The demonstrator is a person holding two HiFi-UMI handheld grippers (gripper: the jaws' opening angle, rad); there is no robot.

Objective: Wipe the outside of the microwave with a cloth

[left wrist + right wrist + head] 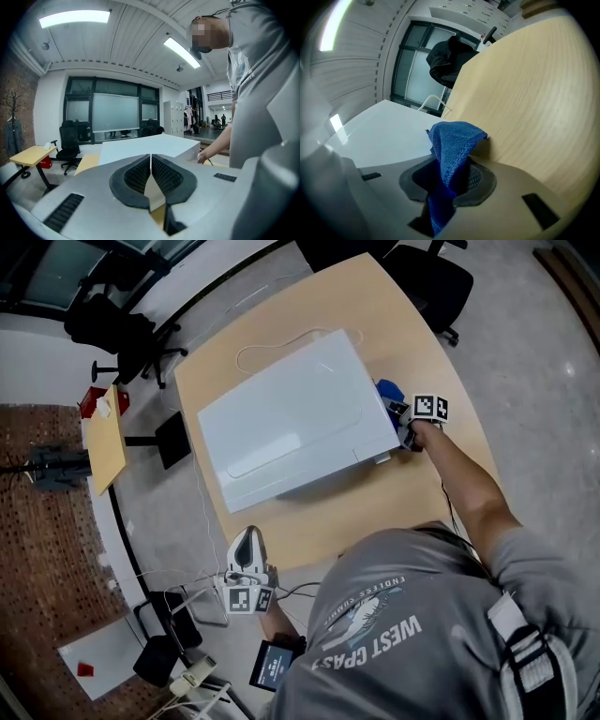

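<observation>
A white microwave (295,418) sits on the wooden table (436,362). My right gripper (405,427) is at the microwave's right side, low near the table top, shut on a blue cloth (387,392). In the right gripper view the blue cloth (452,150) sticks out from between the jaws, with the microwave's white side (384,136) to the left. My left gripper (247,554) hangs off the table's near edge, shut with nothing in it. The left gripper view shows its pads together, pointing at the microwave (145,147).
A white cable (272,341) loops on the table behind the microwave. Office chairs (117,329) stand at the far left and far end. A small side table (105,442) is at the left. Cables and a power strip (192,673) lie on the floor near me.
</observation>
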